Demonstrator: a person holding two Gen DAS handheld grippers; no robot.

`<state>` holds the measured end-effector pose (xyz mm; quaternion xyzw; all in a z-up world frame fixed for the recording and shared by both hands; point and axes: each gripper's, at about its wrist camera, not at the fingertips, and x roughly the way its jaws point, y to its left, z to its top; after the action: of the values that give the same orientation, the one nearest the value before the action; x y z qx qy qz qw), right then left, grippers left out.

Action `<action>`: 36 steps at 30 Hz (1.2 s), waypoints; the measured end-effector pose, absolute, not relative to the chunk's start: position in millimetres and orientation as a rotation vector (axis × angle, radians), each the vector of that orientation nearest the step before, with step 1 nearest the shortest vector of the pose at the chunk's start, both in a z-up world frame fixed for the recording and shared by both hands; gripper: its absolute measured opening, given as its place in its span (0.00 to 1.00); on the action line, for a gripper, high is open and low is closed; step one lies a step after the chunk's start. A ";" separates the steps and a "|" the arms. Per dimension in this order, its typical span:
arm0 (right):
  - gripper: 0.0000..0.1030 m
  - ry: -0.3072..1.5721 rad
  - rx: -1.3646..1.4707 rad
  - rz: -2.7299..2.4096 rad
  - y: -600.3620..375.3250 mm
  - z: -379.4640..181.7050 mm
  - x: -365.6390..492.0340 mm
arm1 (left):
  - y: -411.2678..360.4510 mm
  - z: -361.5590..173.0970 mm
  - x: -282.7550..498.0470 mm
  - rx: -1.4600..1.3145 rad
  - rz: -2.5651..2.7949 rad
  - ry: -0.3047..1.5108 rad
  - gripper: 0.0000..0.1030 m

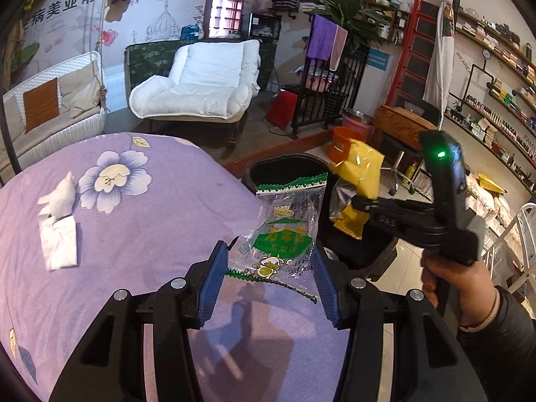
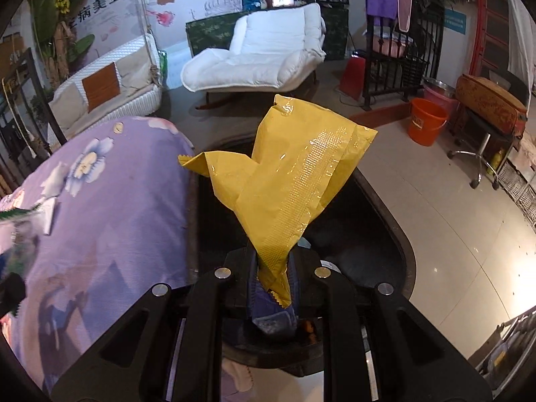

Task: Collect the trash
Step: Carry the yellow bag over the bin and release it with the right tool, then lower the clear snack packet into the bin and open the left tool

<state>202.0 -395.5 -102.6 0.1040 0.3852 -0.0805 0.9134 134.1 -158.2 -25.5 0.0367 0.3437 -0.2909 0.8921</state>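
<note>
My left gripper (image 1: 268, 248) is shut on a clear plastic wrapper (image 1: 288, 231) with green print. The blue pads (image 1: 211, 284) pinch its sides, and it stands up over the table's right edge. My right gripper (image 2: 273, 268) is shut on a crumpled yellow wrapper (image 2: 294, 174) and holds it above the black trash bin (image 2: 392, 221). In the left wrist view the right gripper (image 1: 360, 202) carries the yellow wrapper (image 1: 363, 167) over the bin (image 1: 268, 165). Two white tissues (image 1: 58, 231) lie on the purple flowered tablecloth (image 1: 140, 221), far left of my left gripper.
The bin stands on the floor against the table's right side. An orange bucket (image 2: 427, 120) and a wheeled stool (image 2: 482, 164) stand on the tiled floor beyond it. A white lounge chair (image 1: 201, 80) is behind the table. A hand (image 1: 462, 284) grips the right gripper's handle.
</note>
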 end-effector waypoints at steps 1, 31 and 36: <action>0.17 0.804 0.218 -0.169 -394.8 -106.8 204.1 | -161.0 -25.7 135.0 0.078 -0.609 0.716 0.49; 0.78 0.612 0.273 -0.380 -427.8 -95.9 107.8 | -255.9 -48.4 183.9 0.107 -0.727 0.847 0.49; 0.78 0.600 0.299 -0.407 -436.4 -96.7 92.0 | -275.6 -57.2 192.9 0.130 -0.738 0.881 0.49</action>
<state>92.0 -436.4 -96.7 0.1459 0.2924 -0.1981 0.9241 192.9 -275.6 -57.2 0.0613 0.4165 -0.3489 0.8373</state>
